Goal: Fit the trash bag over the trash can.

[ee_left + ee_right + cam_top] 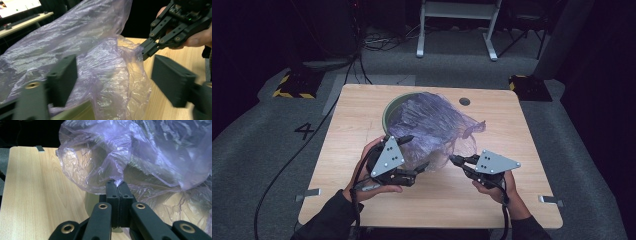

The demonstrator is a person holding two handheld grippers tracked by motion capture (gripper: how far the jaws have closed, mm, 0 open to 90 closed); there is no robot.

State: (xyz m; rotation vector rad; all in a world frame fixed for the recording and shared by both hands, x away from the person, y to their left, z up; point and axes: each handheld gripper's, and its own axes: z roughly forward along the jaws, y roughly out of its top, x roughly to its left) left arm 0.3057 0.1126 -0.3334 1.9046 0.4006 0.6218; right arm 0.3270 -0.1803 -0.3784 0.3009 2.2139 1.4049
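A crumpled, see-through purple plastic bag point(432, 125) lies over a round green bin point(388, 107) in the middle of the wooden table point(357, 115). My left gripper point(417, 151) is at the bag's near left side. In the left gripper view its jaws point(115, 80) stand wide apart with bag film point(110, 72) between them, and the pads do not press on it. My right gripper point(453, 160) is at the bag's near right edge. Its jaws point(117, 183) are shut on a pinch of the film point(117, 157). The left gripper view also shows that pinch, with the right gripper point(145, 53) on it.
A round hole point(464, 101) sits in the table behind the bin. Metal brackets point(308, 194) point(551, 201) stick out at the near left and right edges. Bare wood lies left and right of the bin. On the floor beyond are striped blocks point(292, 86) and white frame legs point(457, 30).
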